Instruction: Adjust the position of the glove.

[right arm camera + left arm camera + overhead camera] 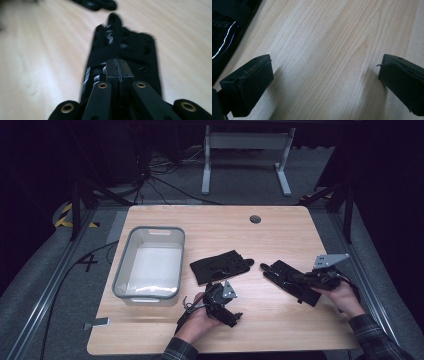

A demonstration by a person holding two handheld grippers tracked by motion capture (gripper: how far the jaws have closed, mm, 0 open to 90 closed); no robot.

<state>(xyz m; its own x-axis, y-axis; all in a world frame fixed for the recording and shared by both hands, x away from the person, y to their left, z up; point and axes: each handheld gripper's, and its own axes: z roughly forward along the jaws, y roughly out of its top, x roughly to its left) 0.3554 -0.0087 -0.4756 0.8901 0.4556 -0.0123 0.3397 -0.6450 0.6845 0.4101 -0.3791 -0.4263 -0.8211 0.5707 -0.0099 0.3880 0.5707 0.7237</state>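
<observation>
Right gripper [119,65]: jaws pressed together on the cuff edge of a black fabric glove with grey marks [122,47], which lies flat on the light wooden table [280,320], right side.
Left gripper [324,75]: jaws wide apart, nothing between them, just above bare wood.
Second black glove [220,265]: lies mid-table, beside the clear plastic bin with grey rim [150,262].

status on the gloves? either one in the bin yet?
Done: nothing yet; the bin holds no glove. In hand: the right gripper is shut on the cuff of the right glove, which lies mostly on the table. Left: the other glove lies untouched mid-table, and the left gripper is open over bare wood. If the bin is the goal, both gloves remain to go.
</observation>
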